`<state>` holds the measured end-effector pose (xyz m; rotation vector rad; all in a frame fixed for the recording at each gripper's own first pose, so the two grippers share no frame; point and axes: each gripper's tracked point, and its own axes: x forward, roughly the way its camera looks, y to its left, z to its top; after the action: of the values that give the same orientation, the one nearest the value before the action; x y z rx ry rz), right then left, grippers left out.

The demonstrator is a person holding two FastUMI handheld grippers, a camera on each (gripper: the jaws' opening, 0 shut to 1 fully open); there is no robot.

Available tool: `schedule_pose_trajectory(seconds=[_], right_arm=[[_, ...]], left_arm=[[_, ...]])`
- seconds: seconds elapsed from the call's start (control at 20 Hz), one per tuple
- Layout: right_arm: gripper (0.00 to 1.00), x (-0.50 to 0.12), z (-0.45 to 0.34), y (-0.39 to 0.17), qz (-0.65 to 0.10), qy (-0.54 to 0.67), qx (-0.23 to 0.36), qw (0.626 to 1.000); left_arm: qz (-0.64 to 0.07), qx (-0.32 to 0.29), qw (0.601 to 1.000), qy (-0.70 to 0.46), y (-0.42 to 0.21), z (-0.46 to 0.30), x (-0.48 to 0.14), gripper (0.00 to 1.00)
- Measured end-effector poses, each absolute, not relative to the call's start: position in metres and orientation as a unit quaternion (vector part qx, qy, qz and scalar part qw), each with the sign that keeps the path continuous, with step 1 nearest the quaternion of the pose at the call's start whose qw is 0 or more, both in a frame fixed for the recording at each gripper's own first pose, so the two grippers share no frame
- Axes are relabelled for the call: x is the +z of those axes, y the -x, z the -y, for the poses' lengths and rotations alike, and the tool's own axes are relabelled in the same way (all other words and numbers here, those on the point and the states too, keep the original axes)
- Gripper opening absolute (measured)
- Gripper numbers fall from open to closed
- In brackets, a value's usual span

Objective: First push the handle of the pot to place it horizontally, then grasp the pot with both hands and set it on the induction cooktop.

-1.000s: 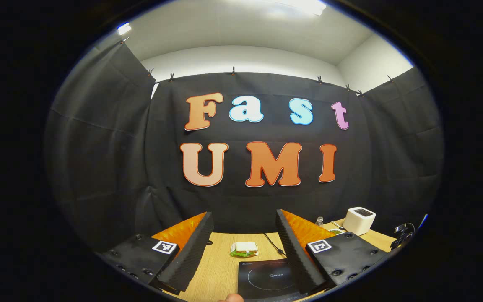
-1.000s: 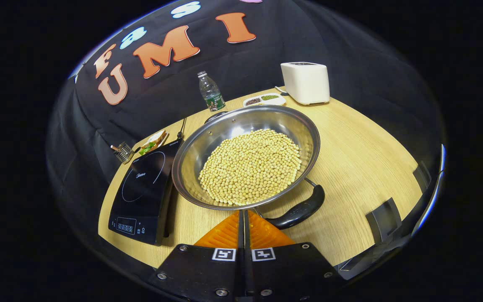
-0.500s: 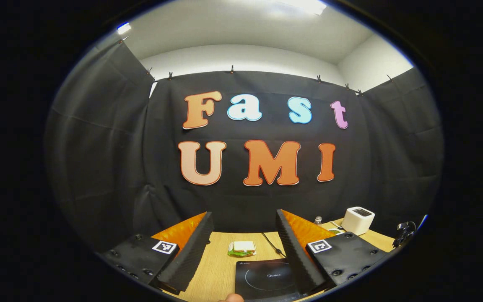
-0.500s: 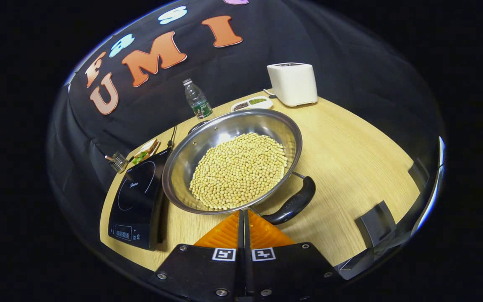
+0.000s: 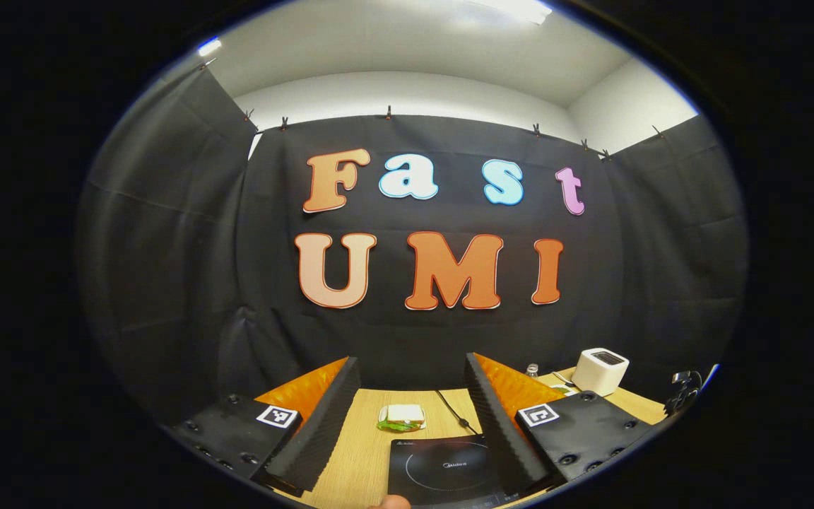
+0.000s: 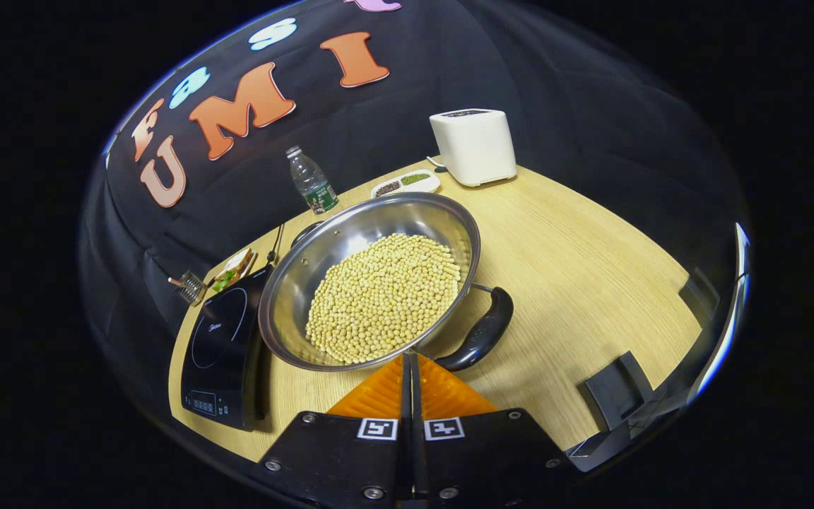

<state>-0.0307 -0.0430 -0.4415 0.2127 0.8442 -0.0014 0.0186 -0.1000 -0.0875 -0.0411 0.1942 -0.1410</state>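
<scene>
A steel pot [image 6: 350,230] full of yellow beans [image 6: 382,297] stands on the wooden table [image 6: 576,254], just right of the black induction cooktop [image 6: 223,346]. Its near black handle [image 6: 481,332] points to the lower right. A second dark handle [image 6: 306,232] shows at the far rim. My right gripper [image 6: 407,359] is shut with nothing in it, its tips at the pot's near rim just left of the handle's base. My left gripper [image 5: 410,396] is open and level, low over the front of the cooktop [image 5: 442,470], with nothing between its fingers.
A sandwich [image 5: 401,417] lies behind the cooktop beside its cord [image 5: 453,411]. At the back of the table stand a white toaster [image 6: 473,145], a small two-part dish [image 6: 405,184] and a water bottle [image 6: 310,182]. The table's right half is bare wood.
The pot's near handle has swung rightward and away, with my shut right gripper staying at the rim beside it. The left gripper has drifted slightly; the cooktop sits a little further left in its view.
</scene>
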Motion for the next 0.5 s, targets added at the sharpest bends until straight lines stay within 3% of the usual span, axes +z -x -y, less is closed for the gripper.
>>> schedule_pose_trajectory(seconds=[0.5], right_arm=[[0.00, -0.443, 0.065, 0.015, -0.404, -0.103, -0.018, 0.909]], left_arm=[[-0.100, -0.081, 0.992, 0.015, -0.024, 0.115, -0.094, 0.96]])
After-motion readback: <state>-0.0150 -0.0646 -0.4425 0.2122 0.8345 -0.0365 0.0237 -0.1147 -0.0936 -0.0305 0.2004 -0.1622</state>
